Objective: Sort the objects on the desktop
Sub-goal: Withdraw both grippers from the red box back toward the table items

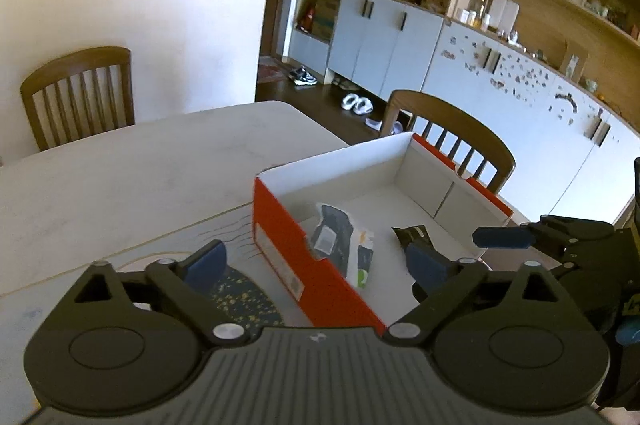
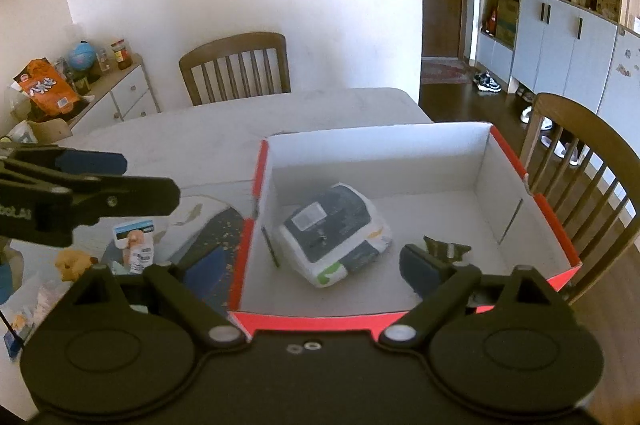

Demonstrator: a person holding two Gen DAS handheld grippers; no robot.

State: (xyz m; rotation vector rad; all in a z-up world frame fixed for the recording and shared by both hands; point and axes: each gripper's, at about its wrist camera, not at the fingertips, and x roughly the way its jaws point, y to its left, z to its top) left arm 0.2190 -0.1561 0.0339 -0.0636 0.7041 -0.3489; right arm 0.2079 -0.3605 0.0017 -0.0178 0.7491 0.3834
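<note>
Nearest, both grippers, left gripper [image 1: 316, 263] and right gripper [image 2: 316, 265], hover with fingers spread wide and empty above the red box [image 2: 244, 257]; inside it lie a white packet [image 2: 336, 233] and dark wrapper [image 2: 444, 247], already sorted, while small items [image 2: 136, 245] wait left of the box on the tabletop [image 2: 200, 129].

The right claw [image 1: 504, 237] is cut off by the right edge of the left wrist view, so only 1 blue finger shows there. In the right wrist view the box's [image 2: 520, 161] near wall hides part of the surface [image 2: 208, 129], the dark wrapper [image 2: 446, 247] sits half behind a finger, and the small packets [image 2: 136, 245] by the left edge are too blurred to read.
</note>
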